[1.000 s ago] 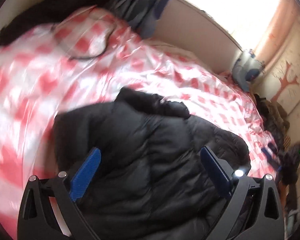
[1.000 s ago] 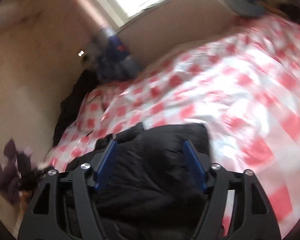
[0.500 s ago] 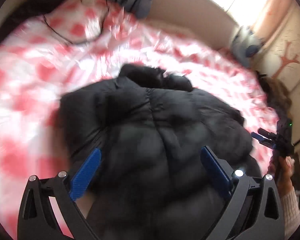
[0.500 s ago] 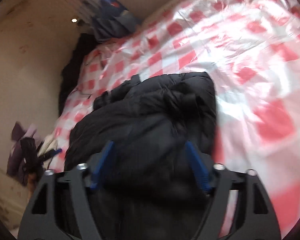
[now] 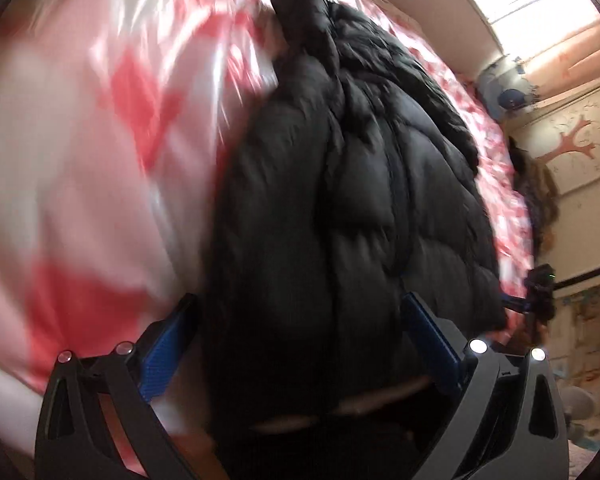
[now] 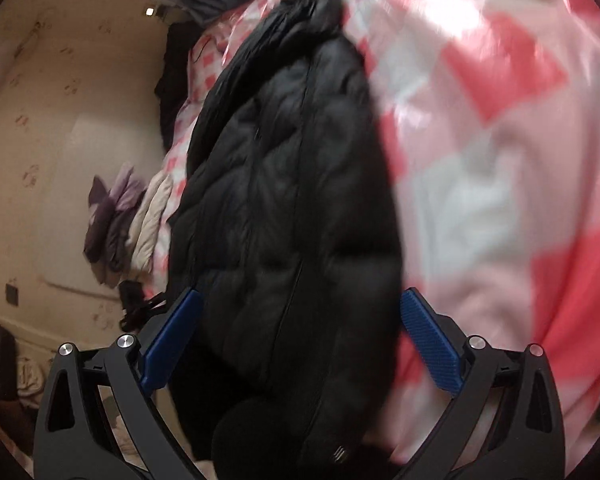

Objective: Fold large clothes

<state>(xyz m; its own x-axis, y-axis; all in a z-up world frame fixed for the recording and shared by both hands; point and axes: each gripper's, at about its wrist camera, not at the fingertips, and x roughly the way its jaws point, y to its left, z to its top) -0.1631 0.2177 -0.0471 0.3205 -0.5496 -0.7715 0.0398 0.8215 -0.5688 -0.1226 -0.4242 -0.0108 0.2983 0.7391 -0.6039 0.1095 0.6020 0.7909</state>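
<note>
The left gripper (image 5: 300, 344) stood wide, its blue fingers (image 5: 164, 354) on either side of the near end of a black puffer jacket (image 5: 340, 200), and it gripped nothing. The right gripper (image 6: 296, 340) was also spread wide, with its fingers (image 6: 430, 340) straddling the near hem of the same jacket (image 6: 284, 200); whether the pads touched the fabric I cannot tell, because the picture was blurred.

The jacket lay lengthwise on the bed, on a glossy red and white checked cover (image 5: 80, 160), with its collar at the far end. In the right view, some pale and purple clothes (image 6: 120, 216) lay at the far edge of the bed.

The jacket will probably feel light but bulky. The filling is soft and springs back, and the shell looks smooth, so a thin pinch may slip. I think it is better to take a thick bite at the hem corners or along a stitched seam, where the fabric is firmer.
</note>
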